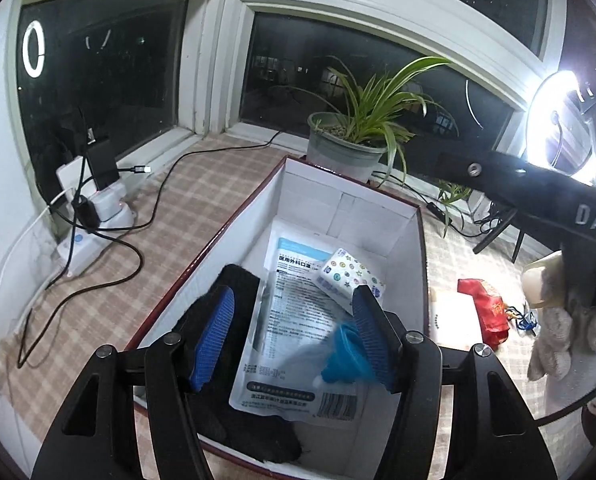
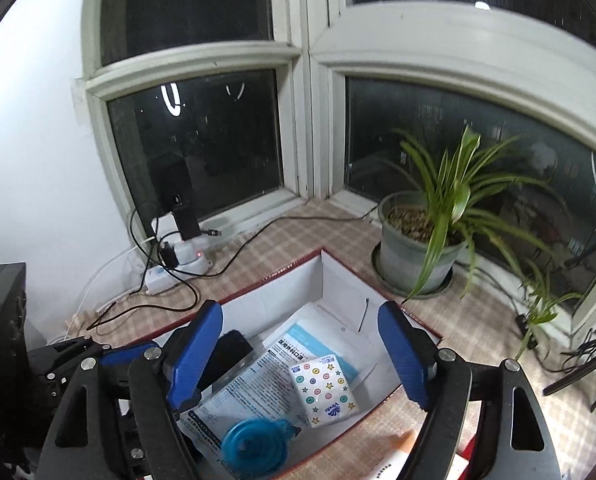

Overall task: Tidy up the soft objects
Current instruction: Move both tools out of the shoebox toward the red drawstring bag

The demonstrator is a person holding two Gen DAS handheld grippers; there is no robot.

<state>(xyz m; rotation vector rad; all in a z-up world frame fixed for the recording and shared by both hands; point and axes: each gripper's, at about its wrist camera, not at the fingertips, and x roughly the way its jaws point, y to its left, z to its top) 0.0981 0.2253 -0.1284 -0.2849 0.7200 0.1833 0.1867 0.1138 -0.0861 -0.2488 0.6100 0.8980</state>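
An open white box with a dark red rim (image 1: 350, 208) (image 2: 274, 300) stands on the checked cloth. Inside lie a face-mask packet (image 1: 298, 320) (image 2: 254, 380), a tissue pack with dots and stars (image 1: 350, 276) (image 2: 324, 390), a black fuzzy cloth (image 1: 234, 288) (image 2: 230, 350) and a blue round folded object (image 1: 348, 354) (image 2: 254, 446). My left gripper (image 1: 294, 336) is open and empty, low over the box. My right gripper (image 2: 300, 356) is open and empty above the box's near side; its body shows in the left wrist view (image 1: 538, 196).
A potted plant (image 1: 350, 148) (image 2: 418, 252) stands behind the box. A power strip with chargers and cables (image 1: 94, 216) (image 2: 178, 260) lies at the left by the window. A red pouch (image 1: 484, 308) and a white packet (image 1: 454, 320) lie right of the box. A ring light (image 1: 558, 120) shines at the right.
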